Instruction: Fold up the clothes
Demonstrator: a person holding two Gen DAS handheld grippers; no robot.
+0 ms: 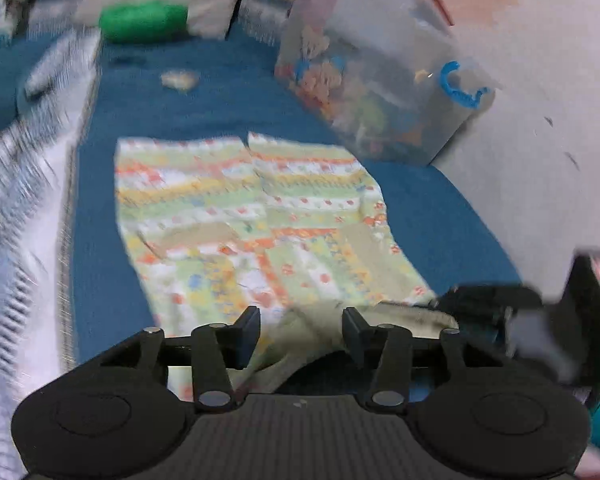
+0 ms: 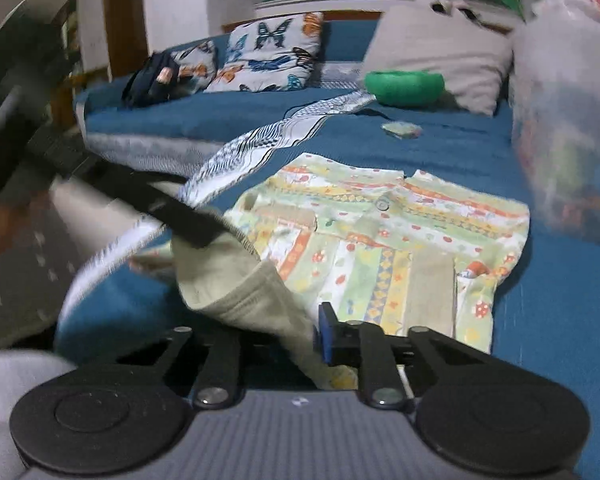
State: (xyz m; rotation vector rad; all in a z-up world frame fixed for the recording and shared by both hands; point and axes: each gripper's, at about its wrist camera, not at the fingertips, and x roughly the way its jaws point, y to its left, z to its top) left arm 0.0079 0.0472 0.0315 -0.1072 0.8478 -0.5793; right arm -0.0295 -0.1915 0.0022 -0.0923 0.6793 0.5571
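Observation:
A patterned garment (image 1: 240, 208) in green, orange and yellow lies flat on the blue bed cover (image 1: 204, 108). Its near pale hem is lifted. My left gripper (image 1: 300, 332) is open; the hem passes loosely between its fingers without being pressed. To the right in the same view, my right gripper (image 1: 480, 308) holds the hem's edge. In the right wrist view the garment (image 2: 380, 232) spreads ahead, and the right gripper (image 2: 314, 332) is shut on the raised hem, which hides its left finger. The left gripper (image 2: 204, 232) reaches in from the left, against the same fold.
A clear plastic storage box (image 1: 380, 80) full of toys stands by the wall (image 1: 540, 80) just right of the garment. A striped white sheet (image 1: 28, 200) lies along its left. A green bundle (image 2: 404, 86), a beige pillow (image 2: 440, 48) and a butterfly pillow (image 2: 276, 52) sit at the back.

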